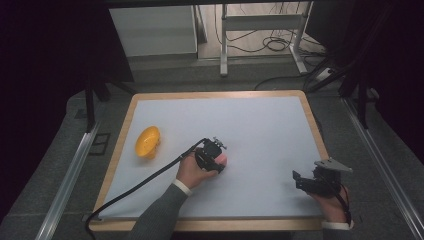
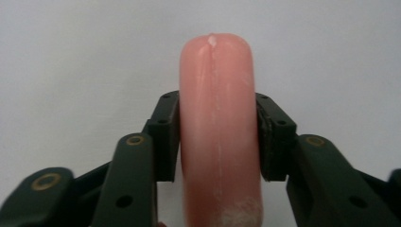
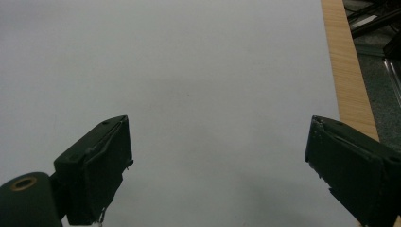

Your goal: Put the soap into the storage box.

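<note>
The left gripper (image 2: 218, 142) has its jaws clamped on a pink sausage-shaped object (image 2: 218, 118) — both pads press flat on its sides approx. halfway along, w/ the rounded tip sticking out past them. In the high view the left gripper (image 1: 212, 157) sits near the middle of the desk (image 1: 260, 130), a bit left of centre, held by the person's left hand (image 1: 192, 172), grey sleeve coming in from the bottom edge; the pink object (image 1: 221, 160) shows as a small patch at the gripper's right side, low over the white desk surface. Whether it touches the surface can't be told. A black cable (image 1: 140, 182) trails from the gripper back toward the near-left corner. The right gripper (image 1: 312, 182) is well apart at the near-right part of the desk, grey three-cornered plate on top, held by the right hand (image 1: 332, 207). Its jaws stand wide open — nothing between them, just bare white desk surface (image 3: 198, 94) ahead and the wooden desk edge (image 3: 347, 80) on the right of that view. A yellow bowl (image 1: 148, 142) lies tipped on its side near the desk's left edge, well apart from both grippers.
</note>
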{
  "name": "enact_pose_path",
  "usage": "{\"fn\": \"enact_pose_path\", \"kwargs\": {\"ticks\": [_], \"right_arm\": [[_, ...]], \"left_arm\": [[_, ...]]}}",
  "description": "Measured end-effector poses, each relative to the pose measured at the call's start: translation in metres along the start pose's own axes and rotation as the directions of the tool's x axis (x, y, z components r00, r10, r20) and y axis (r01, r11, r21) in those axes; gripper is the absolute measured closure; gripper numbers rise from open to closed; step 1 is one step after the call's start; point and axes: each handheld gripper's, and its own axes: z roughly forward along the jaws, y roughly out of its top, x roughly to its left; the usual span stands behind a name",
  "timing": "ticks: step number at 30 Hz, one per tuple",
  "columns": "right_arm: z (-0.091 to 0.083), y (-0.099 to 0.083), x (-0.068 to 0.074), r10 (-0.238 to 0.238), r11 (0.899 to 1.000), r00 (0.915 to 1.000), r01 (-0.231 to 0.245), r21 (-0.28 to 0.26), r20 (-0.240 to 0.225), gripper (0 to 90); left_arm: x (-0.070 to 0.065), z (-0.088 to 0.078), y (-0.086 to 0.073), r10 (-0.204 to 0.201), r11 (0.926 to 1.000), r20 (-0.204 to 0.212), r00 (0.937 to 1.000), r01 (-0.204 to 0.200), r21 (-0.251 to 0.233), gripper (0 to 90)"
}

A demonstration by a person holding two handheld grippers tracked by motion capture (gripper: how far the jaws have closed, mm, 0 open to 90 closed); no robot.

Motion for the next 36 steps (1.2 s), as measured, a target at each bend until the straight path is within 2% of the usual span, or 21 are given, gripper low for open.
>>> {"fn": "enact_pose_path", "kwargs": {"ticks": [4, 11, 16, 20, 23, 25, 36], "right_arm": [[0.000, 0.000, -0.001, 0.003, 1.000, 1.0000, -0.003, 0.001, 0.004, 7.7], [-0.004, 0.001, -0.004, 0.014, 1.000, 0.9999, -0.014, -0.013, 0.008, 7.8], [-0.005, 0.001, -0.005, 0.018, 1.000, 0.9998, -0.018, -0.015, 0.009, 7.8], [-0.004, 0.001, -0.004, 0.019, 1.000, 0.9998, -0.019, -0.014, 0.009, 7.8], [-0.003, 0.001, -0.004, 0.017, 1.000, 0.9998, -0.017, -0.010, 0.012, 7.8], [-0.003, 0.001, -0.004, 0.017, 1.000, 0.9997, -0.017, -0.013, 0.015, 7.8], [-0.003, 0.000, -0.005, 0.020, 1.000, 0.9997, -0.019, -0.010, 0.016, 7.8]], "left_arm": [[-0.001, 0.000, -0.001, 0.002, 0.9999, -0.014, 0.9999, -0.002, -0.012, 60.0], [-0.003, -0.009, -0.002, 0.008, 0.9990, -0.001, 1.0000, -0.008, -0.045, 60.1], [0.001, -0.021, -0.002, 0.019, 0.9980, -0.010, 0.9998, -0.020, -0.060, 60.1], [0.006, -0.030, -0.006, 0.004, 0.9966, 0.010, 0.9999, -0.003, -0.083, 60.1], [0.012, -0.035, -0.010, -0.005, 0.9959, -0.001, 1.0000, 0.005, -0.091, 60.1], [0.016, -0.038, -0.012, -0.017, 0.9933, -0.012, 0.9998, 0.015, -0.114, 60.1], [0.025, -0.052, -0.017, -0.024, 0.9908, -0.038, 0.9990, 0.019, -0.134, 60.1]]}}
